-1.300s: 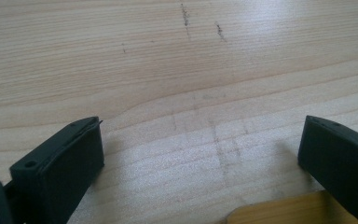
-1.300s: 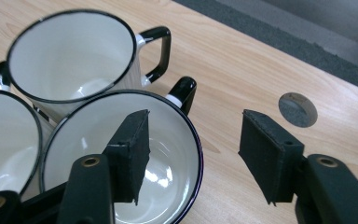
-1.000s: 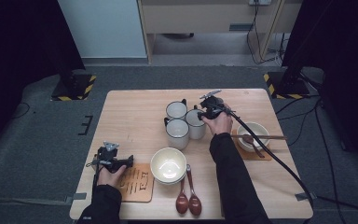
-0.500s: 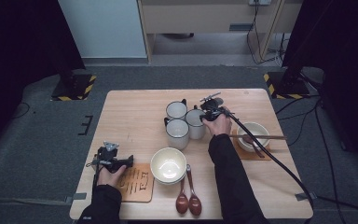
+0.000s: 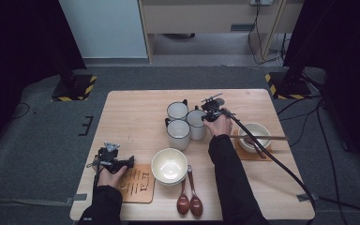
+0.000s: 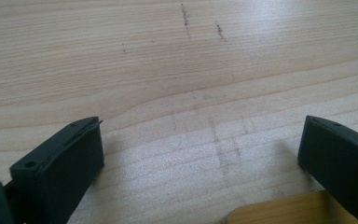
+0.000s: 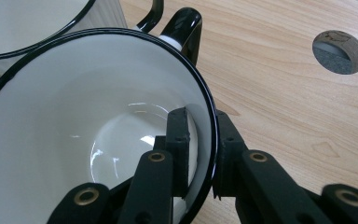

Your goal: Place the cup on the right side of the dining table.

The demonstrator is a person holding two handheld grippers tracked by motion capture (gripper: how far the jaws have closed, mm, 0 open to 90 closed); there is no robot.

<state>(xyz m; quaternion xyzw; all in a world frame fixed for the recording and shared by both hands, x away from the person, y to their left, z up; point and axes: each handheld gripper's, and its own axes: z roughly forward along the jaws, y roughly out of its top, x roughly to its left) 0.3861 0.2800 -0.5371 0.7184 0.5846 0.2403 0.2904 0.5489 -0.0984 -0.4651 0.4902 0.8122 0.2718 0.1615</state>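
Jaws of the right gripper (image 7: pixel 200 154) had just been closing and pinched the rim of the white enamel mug (image 7: pixel 74 130), rightmost of three mugs mid-table. Left gripper (image 6: pixel 200 154) rested open over bare table (image 6: pixel 168 70), beside a wooden coaster (image 6: pixel 279 212).

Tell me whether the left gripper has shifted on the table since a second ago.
No. The left gripper sits where it was, just left of the wooden coaster at the table's near-left corner, jaws open.
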